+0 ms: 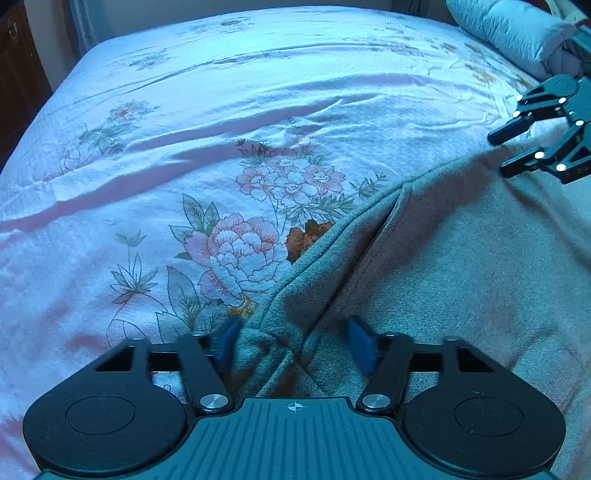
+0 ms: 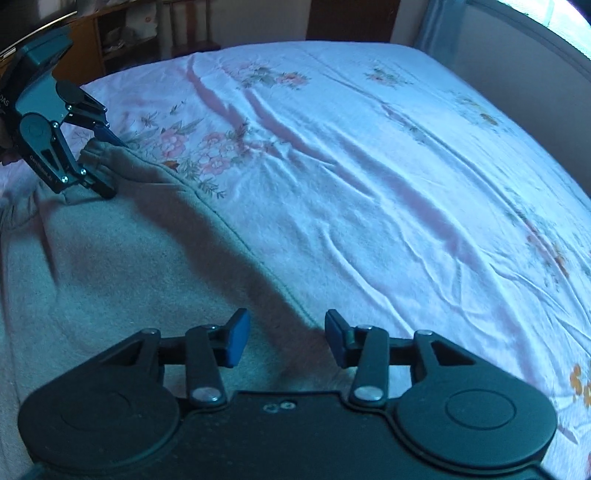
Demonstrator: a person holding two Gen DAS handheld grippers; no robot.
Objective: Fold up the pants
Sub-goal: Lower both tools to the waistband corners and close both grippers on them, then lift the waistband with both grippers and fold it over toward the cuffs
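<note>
Grey-green fleece pants lie flat on the bed, their seamed edge running diagonally across the floral sheet. My left gripper points down over a bunched corner of the pants. Its blue pads stand apart on either side of the folds, and I see no squeeze. In the right wrist view the left gripper straddles that same corner. My right gripper hovers over the pants' edge farther along, its pads apart with fabric below the gap. It also shows in the left wrist view.
A pale floral sheet with long wrinkles covers the bed. A rolled white quilt lies at one end. Dark wooden furniture and shelves stand beyond the bed's edges.
</note>
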